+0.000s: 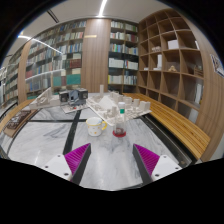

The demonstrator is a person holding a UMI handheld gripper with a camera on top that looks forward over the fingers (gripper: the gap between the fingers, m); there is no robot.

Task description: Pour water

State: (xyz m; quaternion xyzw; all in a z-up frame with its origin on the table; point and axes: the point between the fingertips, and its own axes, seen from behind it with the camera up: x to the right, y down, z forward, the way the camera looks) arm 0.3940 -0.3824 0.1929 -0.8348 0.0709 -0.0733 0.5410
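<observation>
A small clear bottle with a green cap and a red label [120, 124] stands upright on the pale marbled table [110, 165], beyond my fingers and a little right of centre. A white cup [94, 126] stands just left of it. My gripper [112, 160] is open and empty, its purple pads [77, 157] spread wide above the bare table, well short of both the bottle and the cup.
Further back on the table stand several white and clear containers [108, 101] and dark equipment [68, 97]. A wooden bench [178, 122] runs along the right. Bookshelves [123, 55] and wooden cubby shelves [172, 55] line the walls.
</observation>
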